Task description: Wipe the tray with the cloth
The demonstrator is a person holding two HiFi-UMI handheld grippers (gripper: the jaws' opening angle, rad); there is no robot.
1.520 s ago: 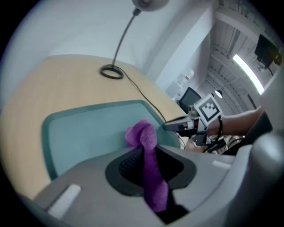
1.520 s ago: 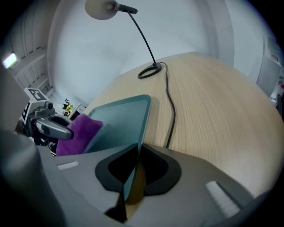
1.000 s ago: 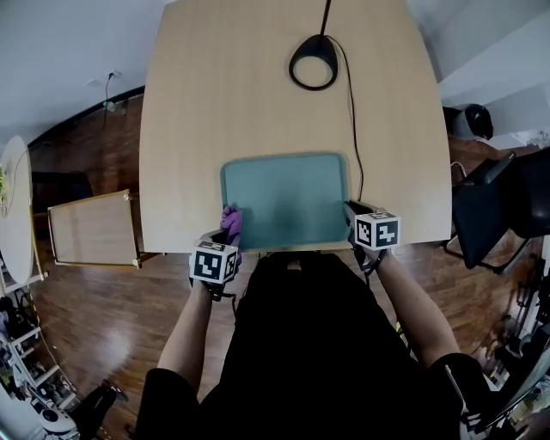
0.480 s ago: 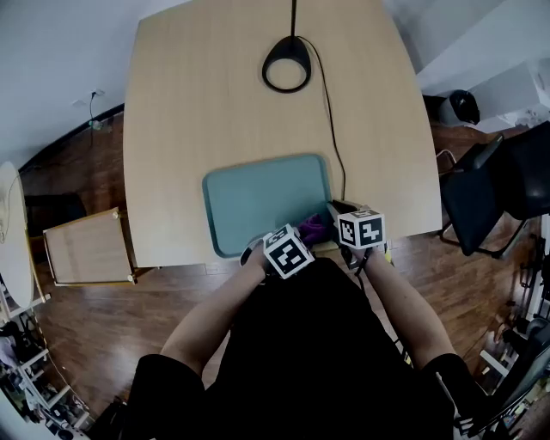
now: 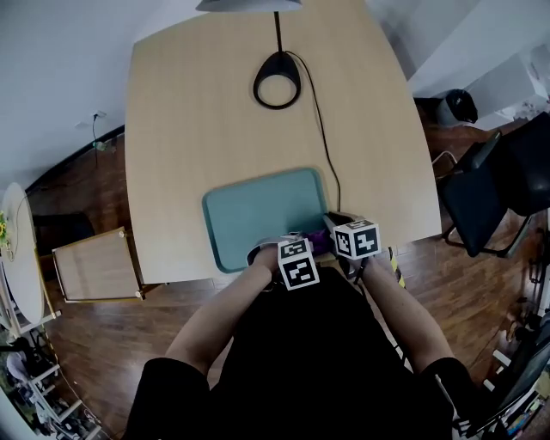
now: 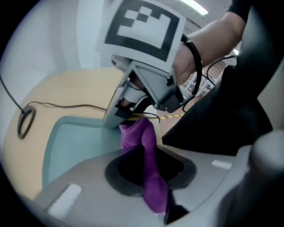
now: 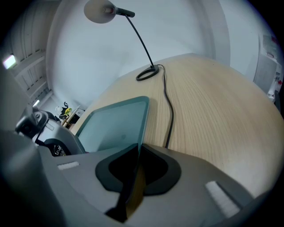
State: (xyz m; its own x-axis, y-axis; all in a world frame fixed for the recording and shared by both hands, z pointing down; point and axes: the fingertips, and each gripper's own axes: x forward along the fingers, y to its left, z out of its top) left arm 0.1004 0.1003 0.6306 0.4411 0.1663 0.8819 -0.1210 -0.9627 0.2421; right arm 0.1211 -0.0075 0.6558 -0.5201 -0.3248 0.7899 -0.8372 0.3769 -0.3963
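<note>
**A:** so where's everything sitting right now?

**B:** the teal tray is on the wooden table, close to the near edge. The left gripper and the right gripper are bunched up together at its near right corner.

**A:** and the cloth?

**B:** the purple cloth is pinched in the left gripper, with the jaws clamped tight on it. It sticks out past the tips in a bunched fold, over that corner of the tray and just beside the right gripper. From the head view you only get a sliver of purple between the two grippers.

**A:** is it actually touching the tray?

**B:** honestly can't tell. The end of the fold sits right up against the other gripper's finger in the left gripper view, so the contact spot is hidden.

**A:** what about the right one?

**B:** its jaws are closed on the tray's rim, on the right edge by the near corner. A black cable runs along the table just beside the tray's right side, up to a desk lamp at the far end.
</note>
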